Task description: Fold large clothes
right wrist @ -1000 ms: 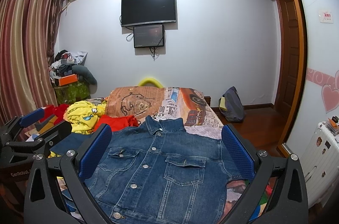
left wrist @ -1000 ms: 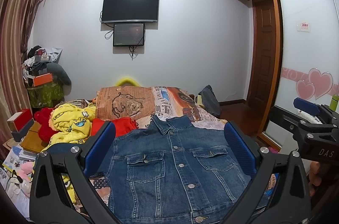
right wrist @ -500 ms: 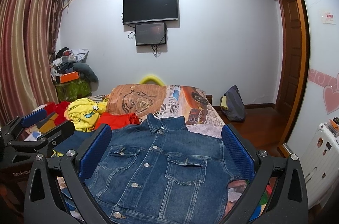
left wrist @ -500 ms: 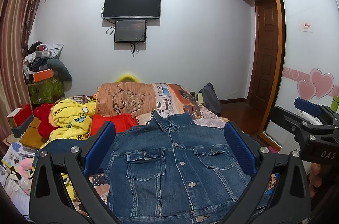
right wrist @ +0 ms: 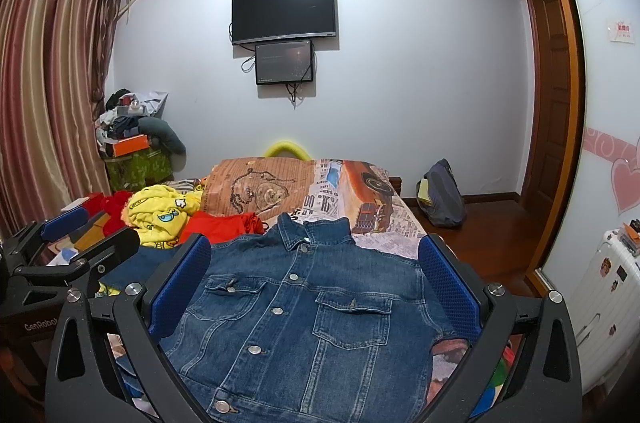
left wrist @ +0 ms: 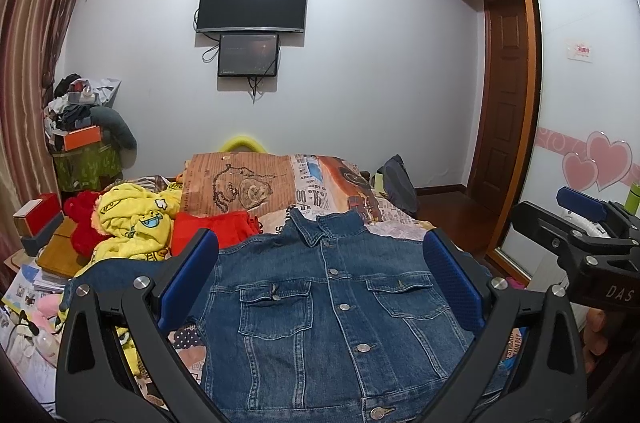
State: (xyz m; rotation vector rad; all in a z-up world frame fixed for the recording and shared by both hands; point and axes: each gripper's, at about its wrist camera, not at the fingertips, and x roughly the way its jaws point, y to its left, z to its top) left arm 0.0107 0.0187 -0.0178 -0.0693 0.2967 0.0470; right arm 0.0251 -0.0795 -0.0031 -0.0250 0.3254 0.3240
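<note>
A blue denim jacket (left wrist: 332, 319) lies flat, buttoned front up, on the near part of the patterned bedspread (left wrist: 320, 183). The left gripper (left wrist: 320, 275) and the right gripper (right wrist: 314, 275) hover above it, blue-padded fingers (right wrist: 182, 287) spread wide, holding nothing.

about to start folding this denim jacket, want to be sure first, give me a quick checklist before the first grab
1. Denim jacket lies front up, buttoned, collar away from the grippers: ok.
2. Left gripper open, holding nothing: ok.
3. Right gripper open, holding nothing: ok.
4. Sleeves spread flat: cannot tell, the fingers hide both sides.
5. Room to fold: not ok, the yellow garment and red cloth crowd the left side.
6. Hem edge in view: cannot tell.
</note>
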